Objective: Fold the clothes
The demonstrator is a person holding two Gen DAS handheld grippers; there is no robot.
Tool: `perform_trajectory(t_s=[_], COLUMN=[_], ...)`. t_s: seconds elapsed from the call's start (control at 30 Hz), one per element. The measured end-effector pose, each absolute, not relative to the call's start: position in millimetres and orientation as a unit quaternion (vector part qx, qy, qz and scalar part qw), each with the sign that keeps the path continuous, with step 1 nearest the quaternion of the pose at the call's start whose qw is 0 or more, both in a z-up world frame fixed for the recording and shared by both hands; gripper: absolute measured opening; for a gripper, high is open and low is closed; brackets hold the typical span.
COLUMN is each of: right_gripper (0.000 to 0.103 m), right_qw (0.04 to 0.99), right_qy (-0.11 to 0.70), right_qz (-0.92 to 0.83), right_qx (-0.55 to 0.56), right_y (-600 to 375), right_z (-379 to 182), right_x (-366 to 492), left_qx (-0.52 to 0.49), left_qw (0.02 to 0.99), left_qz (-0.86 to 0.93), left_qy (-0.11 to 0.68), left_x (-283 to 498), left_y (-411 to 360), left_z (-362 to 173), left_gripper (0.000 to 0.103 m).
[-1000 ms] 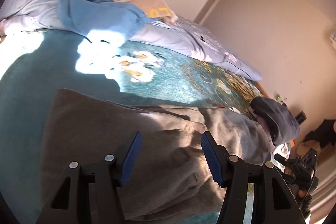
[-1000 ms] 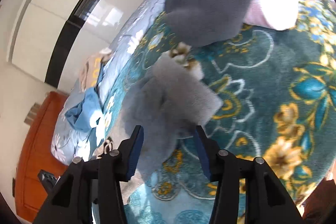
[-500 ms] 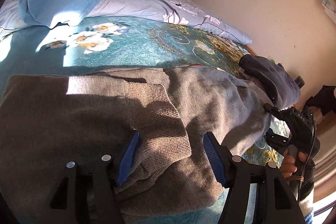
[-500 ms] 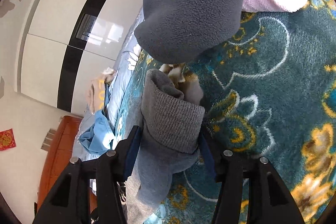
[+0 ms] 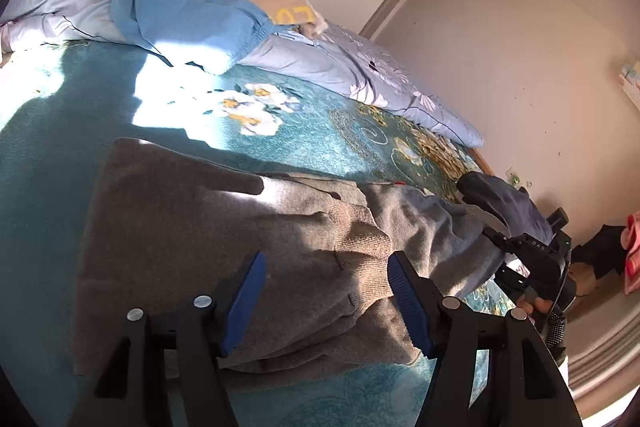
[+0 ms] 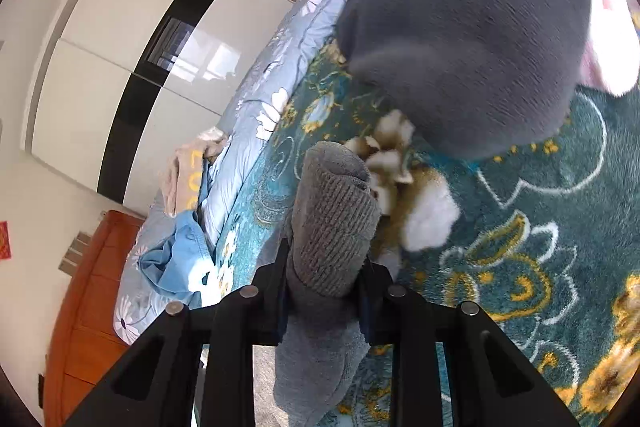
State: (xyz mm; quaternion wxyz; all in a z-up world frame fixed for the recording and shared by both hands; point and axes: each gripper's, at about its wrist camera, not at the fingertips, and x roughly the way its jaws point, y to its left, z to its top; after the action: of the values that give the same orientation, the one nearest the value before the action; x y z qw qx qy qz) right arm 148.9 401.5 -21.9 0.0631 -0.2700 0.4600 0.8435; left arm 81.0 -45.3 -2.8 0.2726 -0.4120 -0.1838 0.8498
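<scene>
Between right tongs (image 6: 324,287), clenched, sits the sweater cuff (image 6: 334,215); left tongs (image 5: 326,291) hover released.

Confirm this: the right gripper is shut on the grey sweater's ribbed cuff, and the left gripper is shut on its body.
Half right. The right gripper is shut on the grey sweater cuff, but the left wrist view shows the left gripper open above the body.

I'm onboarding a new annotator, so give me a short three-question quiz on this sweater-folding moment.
1. True or false: the right tool is shut on the grey sweater's cuff.
2. What is the left tool doing? A) gripping the blue garment B) open over the grey sweater C) holding a pillow
3. Fill in: the sweater lies on a ____ floral blanket.

Key: 1 true; 2 B; 3 teal.
</scene>
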Motion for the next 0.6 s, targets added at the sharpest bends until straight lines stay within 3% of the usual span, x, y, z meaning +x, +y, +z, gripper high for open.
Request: perform_trajectory(t_s=[0.2, 0.37, 0.47, 0.6], right_gripper=[0.027, 0.027, 0.027, 0.028], right_qw=[-0.006, -0.094, -0.137, -0.178], right_qy=[0.296, 0.198, 0.143, 0.086], right_qz=[0.919, 0.941, 0.939, 0.918], right_qx=[-0.259, -0.257, -0.282, -0.343], right_y=[318.6, 224.6, 164.5, 91.3], right_z=[67.6, 109.3, 108.8, 68.2], right_x=[122.5, 90.1, 72.2, 54.6], left_qx=[-0.385, -0.371, -0.367, -0.363], left_qw=[0.237, 0.2, 0.179, 0.158], left_qz=[0.864, 0.873, 0.874, 0.874], left_qy=[-0.22, -0.246, -0.265, -0.283], left_x=[83.1, 90.8, 96.0, 102.2], left_y=[-96.5, -137.3, -159.9, -183.6], left_z=[3.7, 1.9, -2.0, -7.2], left_gripper=[0.067, 0.067, 0.067, 0.067])
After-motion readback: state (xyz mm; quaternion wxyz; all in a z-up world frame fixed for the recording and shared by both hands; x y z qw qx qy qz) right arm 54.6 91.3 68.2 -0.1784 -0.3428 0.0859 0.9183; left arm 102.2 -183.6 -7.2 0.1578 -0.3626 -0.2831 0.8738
